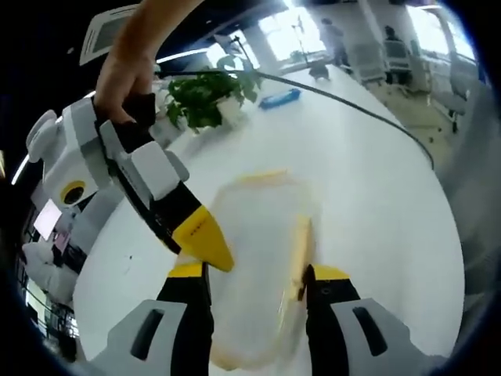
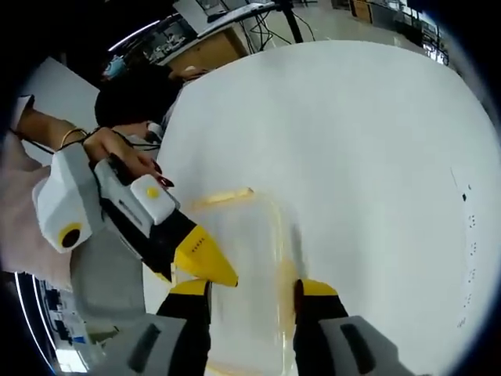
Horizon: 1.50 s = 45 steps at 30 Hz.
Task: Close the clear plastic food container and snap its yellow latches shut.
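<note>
In the left gripper view, a person's hand (image 1: 125,74) at ten o'clock grips the right gripper (image 1: 205,244), whose yellow tips come together in a closed point resting at the near left edge of the clear container (image 1: 262,258). A potted green plant (image 1: 205,95) stands at eleven o'clock on the white table (image 1: 376,180), with a small blue object (image 1: 280,98) just past it near twelve. The container lies blurred at the centre, a yellow latch (image 1: 300,254) along its right side. The left gripper (image 1: 258,274) rises from six o'clock with its jaws spread wide across the container, closed on nothing; the right jaw touches the latch.

In the right gripper view, a hand (image 2: 117,153) at nine o'clock holds the left gripper (image 2: 207,262), which crosses over the container's left edge. The container (image 2: 243,258) sits at centre, blurred. The right gripper (image 2: 252,288) here straddles it with jaws well apart, which conflicts with the other view, so I cannot tell its state.
</note>
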{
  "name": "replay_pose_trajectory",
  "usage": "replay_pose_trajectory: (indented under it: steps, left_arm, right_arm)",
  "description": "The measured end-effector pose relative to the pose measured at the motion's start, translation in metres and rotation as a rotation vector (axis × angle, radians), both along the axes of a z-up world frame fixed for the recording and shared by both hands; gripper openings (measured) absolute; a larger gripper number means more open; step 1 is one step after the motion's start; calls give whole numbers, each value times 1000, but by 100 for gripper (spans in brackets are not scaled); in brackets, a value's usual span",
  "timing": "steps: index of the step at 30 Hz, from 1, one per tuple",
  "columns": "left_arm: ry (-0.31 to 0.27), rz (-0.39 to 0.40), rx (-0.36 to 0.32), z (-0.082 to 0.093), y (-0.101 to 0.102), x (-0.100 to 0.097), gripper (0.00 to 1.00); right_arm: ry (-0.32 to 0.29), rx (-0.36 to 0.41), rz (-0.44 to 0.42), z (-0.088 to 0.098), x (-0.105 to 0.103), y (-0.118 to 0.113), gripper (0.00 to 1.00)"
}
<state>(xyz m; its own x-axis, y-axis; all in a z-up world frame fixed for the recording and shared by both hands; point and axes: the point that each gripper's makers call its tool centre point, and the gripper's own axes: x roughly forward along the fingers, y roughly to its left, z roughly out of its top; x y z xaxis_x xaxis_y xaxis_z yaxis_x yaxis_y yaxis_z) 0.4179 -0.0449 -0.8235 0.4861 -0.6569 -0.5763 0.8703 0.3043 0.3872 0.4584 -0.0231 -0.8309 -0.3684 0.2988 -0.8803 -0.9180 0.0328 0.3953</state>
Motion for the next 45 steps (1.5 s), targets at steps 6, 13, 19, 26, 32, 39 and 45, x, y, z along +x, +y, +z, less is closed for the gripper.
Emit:
replay_pose_trajectory:
  steps: [6, 13, 19, 26, 32, 39, 45]
  left_arm:
    - [37, 18, -24, 0, 0, 1, 42]
    - [13, -38, -30, 2, -2, -7, 48]
    - [66, -78, -14, 3, 0, -22, 53]
    - [129, -64, -45, 5, -1, -24, 57]
    - [130, -44, -71, 13, -1, -21, 54]
    - [119, -65, -40, 6, -1, -19, 48]
    - [129, -33, -48, 7, 2, -20, 43]
  right_arm:
    - [-14, 10, -18, 0, -1, 1, 40]
    - [-6, 24, -5, 0, -4, 2, 41]
    - [67, 55, -21, -2, -17, 5, 42]
    - [24, 49, 3, 1, -17, 6, 42]
    - [17, 46, -2, 1, -17, 6, 42]
    - [-1, 45, -3, 2, -16, 6, 41]
    - [-8, 61, -15, 2, -17, 6, 41]
